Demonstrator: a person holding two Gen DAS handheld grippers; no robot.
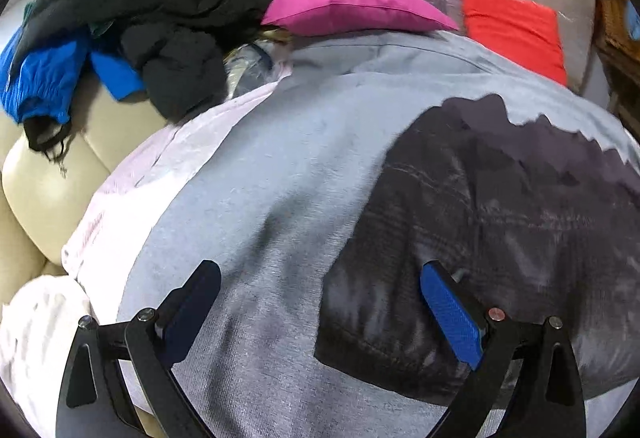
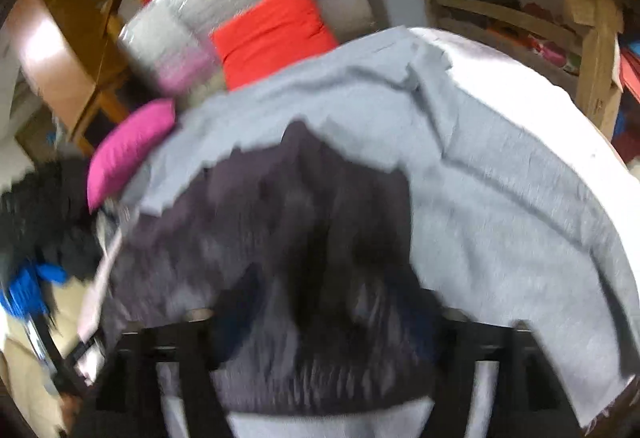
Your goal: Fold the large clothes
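A large grey garment (image 1: 280,174) with a dark mountain print (image 1: 500,222) lies spread on a cream sofa, over a pale pink cloth (image 1: 132,174). My left gripper (image 1: 320,290) hovers just above its lower part, jaws wide open and empty. In the right wrist view the same grey garment (image 2: 500,166) and its dark print (image 2: 288,222) fill the frame, blurred by motion. My right gripper (image 2: 320,334) is low over the print, its fingers smeared; they look spread apart with nothing between them.
A heap of black and blue clothes (image 1: 120,26) sits at the sofa's far left. A magenta cushion (image 1: 352,6) and a red cushion (image 1: 516,30) lie behind the garment. Wooden furniture (image 2: 592,50) stands at the right. White cloth (image 1: 36,330) lies at lower left.
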